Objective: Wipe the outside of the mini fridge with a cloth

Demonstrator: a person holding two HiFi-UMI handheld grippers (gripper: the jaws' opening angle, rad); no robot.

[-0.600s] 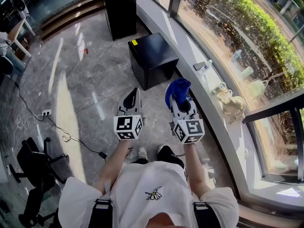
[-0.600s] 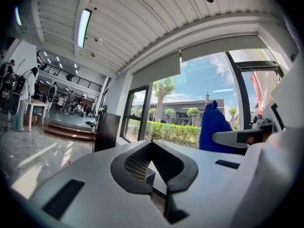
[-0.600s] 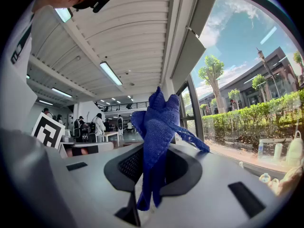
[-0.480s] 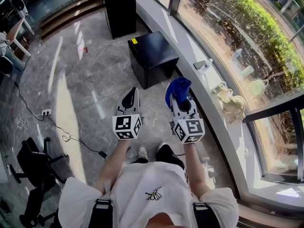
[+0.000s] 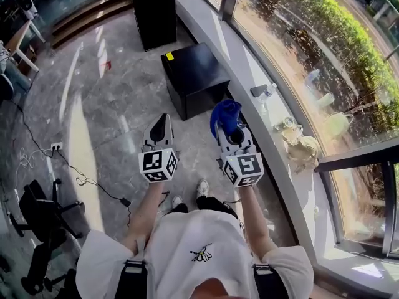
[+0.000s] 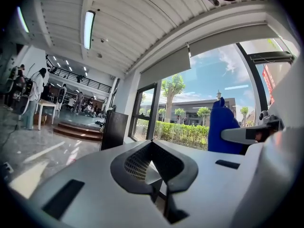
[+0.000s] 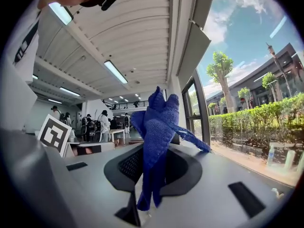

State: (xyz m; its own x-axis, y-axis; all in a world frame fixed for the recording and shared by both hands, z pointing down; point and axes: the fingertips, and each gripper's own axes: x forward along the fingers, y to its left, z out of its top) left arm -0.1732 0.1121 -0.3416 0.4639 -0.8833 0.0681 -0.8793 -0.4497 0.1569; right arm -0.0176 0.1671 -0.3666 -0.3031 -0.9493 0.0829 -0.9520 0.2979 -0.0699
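We hold both forearms (image 5: 147, 209) stretched forward, side by side | left tool (image 5: 161, 124): jaws together, nothing between them | right tool (image 5: 229, 124): jaws clamped on blue cloth (image 5: 224, 113), which stands up from them | tools roughly level, apart, both pointing ahead.

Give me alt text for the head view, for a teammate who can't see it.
The right gripper clamps a blue cloth; the left gripper is shut and empty. A black mini fridge stands ahead, beside the window.
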